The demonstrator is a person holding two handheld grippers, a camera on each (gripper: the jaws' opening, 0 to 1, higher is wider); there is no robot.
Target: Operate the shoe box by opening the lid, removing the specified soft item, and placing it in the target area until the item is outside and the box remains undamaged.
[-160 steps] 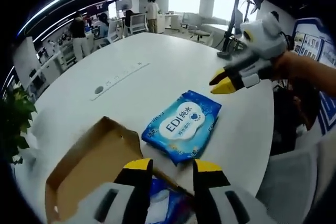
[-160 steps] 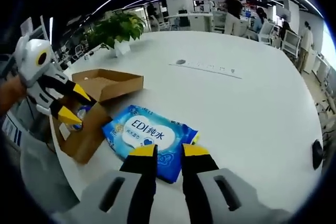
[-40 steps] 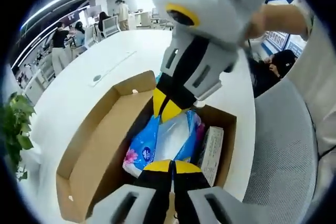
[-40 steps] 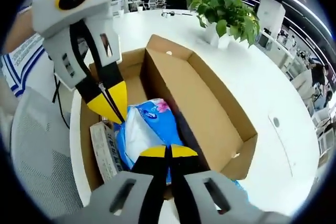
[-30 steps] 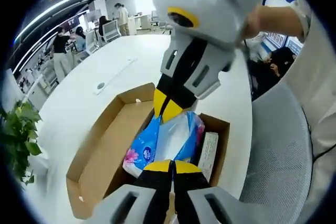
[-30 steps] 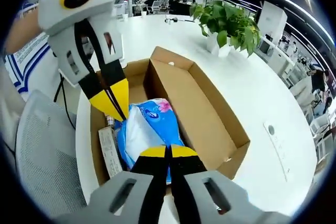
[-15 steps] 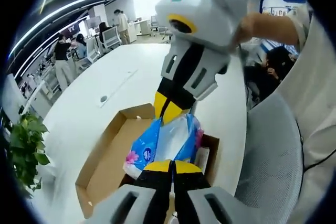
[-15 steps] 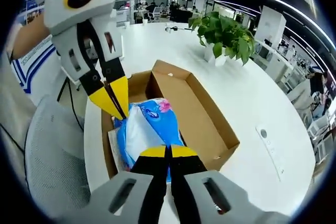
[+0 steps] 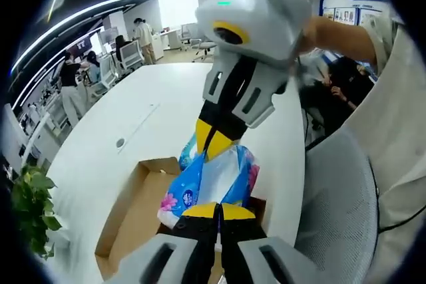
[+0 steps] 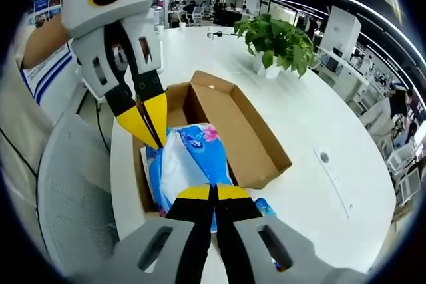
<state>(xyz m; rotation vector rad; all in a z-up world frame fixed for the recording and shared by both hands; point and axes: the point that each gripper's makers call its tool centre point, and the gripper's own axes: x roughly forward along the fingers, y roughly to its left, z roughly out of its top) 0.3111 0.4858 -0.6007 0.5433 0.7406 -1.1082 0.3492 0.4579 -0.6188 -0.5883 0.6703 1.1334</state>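
A soft blue pack with a pink flower print (image 9: 212, 181) hangs in the air, held at both ends. My left gripper (image 9: 216, 209) is shut on its near end, and my right gripper (image 9: 214, 140) comes down from above, shut on its far end. In the right gripper view the same pack (image 10: 190, 161) stretches between my right gripper (image 10: 213, 192) and the left gripper (image 10: 150, 124). The open brown cardboard shoe box (image 10: 233, 131) lies on the table beneath the pack, lid folded out flat. The box (image 9: 130, 214) also lies below in the left gripper view.
The box rests near the edge of a large white table (image 9: 140, 124). A second blue wipes pack (image 10: 265, 208) lies on the table beside the box. A grey mesh chair (image 9: 339, 197) stands close by. A potted plant (image 10: 276, 41) sits farther along the table. People stand in the background.
Both grippers, still shut on the pack, have risen with it; the pack now hangs above the box, and the box looks smaller and farther below.
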